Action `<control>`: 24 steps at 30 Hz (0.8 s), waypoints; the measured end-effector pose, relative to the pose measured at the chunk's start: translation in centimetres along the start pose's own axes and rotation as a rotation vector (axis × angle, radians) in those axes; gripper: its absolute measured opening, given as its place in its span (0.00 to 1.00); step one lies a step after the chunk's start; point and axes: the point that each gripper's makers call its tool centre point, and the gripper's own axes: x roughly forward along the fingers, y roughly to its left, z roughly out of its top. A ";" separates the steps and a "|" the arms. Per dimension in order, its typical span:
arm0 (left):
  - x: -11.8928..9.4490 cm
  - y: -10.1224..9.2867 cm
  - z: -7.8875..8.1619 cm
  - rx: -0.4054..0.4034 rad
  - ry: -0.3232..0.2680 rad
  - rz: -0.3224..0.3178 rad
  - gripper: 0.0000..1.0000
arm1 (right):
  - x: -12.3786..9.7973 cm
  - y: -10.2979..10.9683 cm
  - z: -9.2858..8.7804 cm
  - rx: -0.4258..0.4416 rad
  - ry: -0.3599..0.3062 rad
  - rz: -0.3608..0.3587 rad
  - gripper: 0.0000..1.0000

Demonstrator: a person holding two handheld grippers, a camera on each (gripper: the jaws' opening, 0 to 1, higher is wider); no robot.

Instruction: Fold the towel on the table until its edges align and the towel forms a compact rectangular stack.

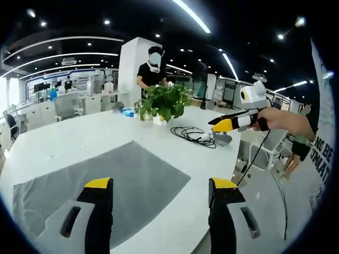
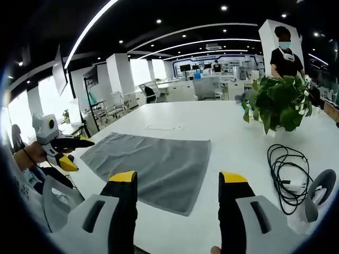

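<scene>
The grey towel [image 2: 151, 161] lies spread flat in a single layer on the white table [image 2: 222, 127], close to the near edge where the person stands, its long side running along that edge. In the left gripper view the towel [image 1: 106, 188] reaches toward the table's rounded near corner.

Left gripper [image 1: 159, 190]: jaws apart, yellow tips well separated, nothing between them. It is held above the towel's near edge. The same gripper [image 2: 69, 153] appears in the right gripper view, off the table's near edge beside one short end of the towel, held by a hand [image 2: 26, 156].

Right gripper [image 2: 177, 182]: jaws apart, nothing gripped, poised over the near edge with one tip above the towel's corner and the other above bare table. In the left gripper view it [image 1: 233, 123] hangs beyond the table edge, held by a hand [image 1: 283, 120] (from this angle its jaw gap cannot be judged).

Other items on the table: a potted plant [image 2: 275, 103] toward the far side, a coiled black cable [image 2: 286, 177] near it, and a round grey object [image 2: 318, 196] just beside the cable. A person [image 1: 152, 71] stands behind the far edge.
</scene>
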 end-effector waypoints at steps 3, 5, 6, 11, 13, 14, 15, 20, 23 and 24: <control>0.2 0.1 -0.3 0.023 0.014 -0.019 0.76 | 0.3 0.0 0.2 -0.006 0.005 0.011 0.61; 0.8 -0.1 -0.5 0.046 0.033 -0.032 0.76 | 0.6 0.0 0.4 -0.012 0.008 0.018 0.61; 1.1 -0.2 -0.7 0.059 0.047 -0.041 0.76 | 0.8 -0.2 0.5 -0.017 0.008 0.023 0.61; 2.5 -0.1 -1.0 0.090 0.062 -0.077 0.76 | 1.5 -0.3 0.8 -0.046 0.017 0.041 0.61; 3.1 0.0 -1.0 0.101 0.067 -0.081 0.76 | 1.7 -0.3 1.3 -0.057 0.010 0.052 0.61; 3.3 0.0 -0.8 0.118 0.065 -0.090 0.76 | 1.7 -0.4 1.4 -0.057 0.008 0.052 0.61; 3.6 -0.1 -0.7 0.129 0.063 -0.096 0.76 | 1.9 -0.4 1.6 -0.061 0.006 0.056 0.61; 5.3 -0.7 0.0 0.195 0.078 -0.174 0.76 | 2.7 -0.8 2.4 -0.081 0.003 0.064 0.61; 6.2 -1.5 0.6 0.194 0.080 -0.237 0.76 | 3.1 -1.0 2.9 -0.095 -0.006 0.069 0.60; 6.5 -1.6 0.8 0.202 0.080 -0.244 0.75 | 3.3 -1.1 3.1 -0.099 -0.009 0.073 0.60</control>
